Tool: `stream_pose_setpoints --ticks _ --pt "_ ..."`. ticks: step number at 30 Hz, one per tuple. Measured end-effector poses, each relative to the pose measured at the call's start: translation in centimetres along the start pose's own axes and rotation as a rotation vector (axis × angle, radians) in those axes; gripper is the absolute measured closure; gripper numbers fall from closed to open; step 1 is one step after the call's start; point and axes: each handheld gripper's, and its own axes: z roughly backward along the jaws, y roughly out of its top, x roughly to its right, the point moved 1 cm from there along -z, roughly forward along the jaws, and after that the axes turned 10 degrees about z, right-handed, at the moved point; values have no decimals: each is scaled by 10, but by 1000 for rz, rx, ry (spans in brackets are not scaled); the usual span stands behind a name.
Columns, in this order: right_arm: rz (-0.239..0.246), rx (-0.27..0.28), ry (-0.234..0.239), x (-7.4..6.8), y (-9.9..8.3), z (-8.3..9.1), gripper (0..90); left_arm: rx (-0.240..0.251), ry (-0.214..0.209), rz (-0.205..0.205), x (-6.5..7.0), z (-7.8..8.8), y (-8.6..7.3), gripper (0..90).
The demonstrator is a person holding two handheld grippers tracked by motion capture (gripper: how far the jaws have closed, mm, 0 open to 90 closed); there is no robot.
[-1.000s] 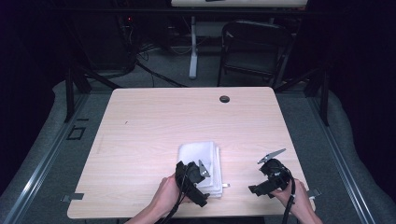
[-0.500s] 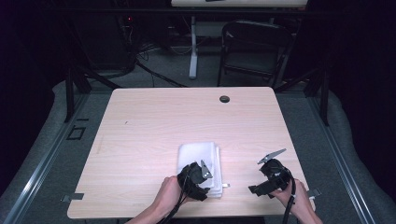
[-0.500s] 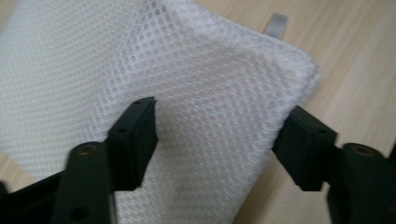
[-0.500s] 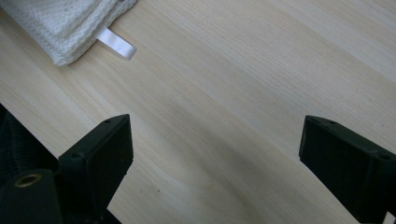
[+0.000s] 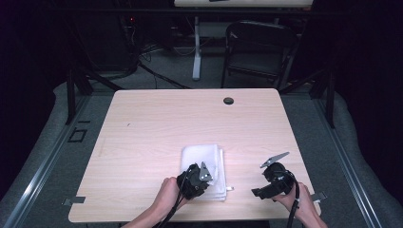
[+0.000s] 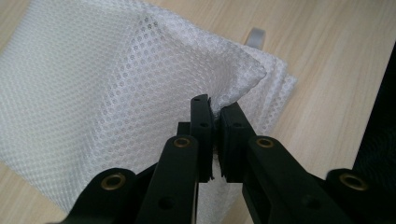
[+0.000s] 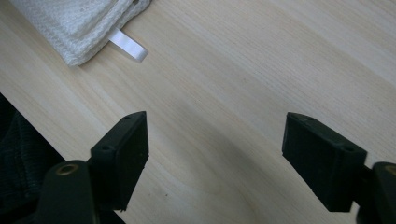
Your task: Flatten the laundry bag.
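Where the person's forearms enter at the near edge of the light wooden table [image 5: 142,137], the left hand [image 5: 166,192] holds the left gripper [image 6: 215,105] over the near end of a folded white mesh cloth [image 5: 202,164]. Its 2 jaws are pressed together on a raised corner of the top mesh layer, which puckers up between them. The cloth lies near the table's front edge, slightly right of centre, with a small white loop tag [image 7: 128,45] sticking out of its near right corner. Well apart to the right, the right hand [image 5: 302,202] holds the right gripper [image 7: 215,154] above bare wood, its 2 jaws spread wide with nothing between them. Farther back, a round cable grommet [image 5: 229,100] sits near the table's far edge. Beyond the table stand a dark folding chair [image 5: 259,47] and a white table leg [image 5: 196,47], with cables on the floor.
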Motion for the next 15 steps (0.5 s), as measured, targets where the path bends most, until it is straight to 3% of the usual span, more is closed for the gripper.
stream_pose_setpoints --ticks 4,7,10,11,12,13,14,15 --pt "12 12 17 -3 2 -1 285 31 -3 20 -4 7 -1 879" --pt "15 15 2 -4 3 -1 311 39 -1 20 -5 12 -3 879" --pt "35 11 0 -9 9 -2 430 51 0 30 -8 18 -5 879" --pt "35 11 0 -9 9 -2 430 51 0 30 -8 18 -5 879" --pt "40 17 6 -10 11 -3 463 60 -4 42 -8 18 -5 879" --pt "44 20 0 -13 15 -3 591 54 -2 37 -9 19 -5 879" --pt "44 20 0 -13 15 -3 591 57 2 38 -10 20 -6 879" --pt "47 37 10 -18 20 -5 707 57 -10 51 -11 21 -6 879"
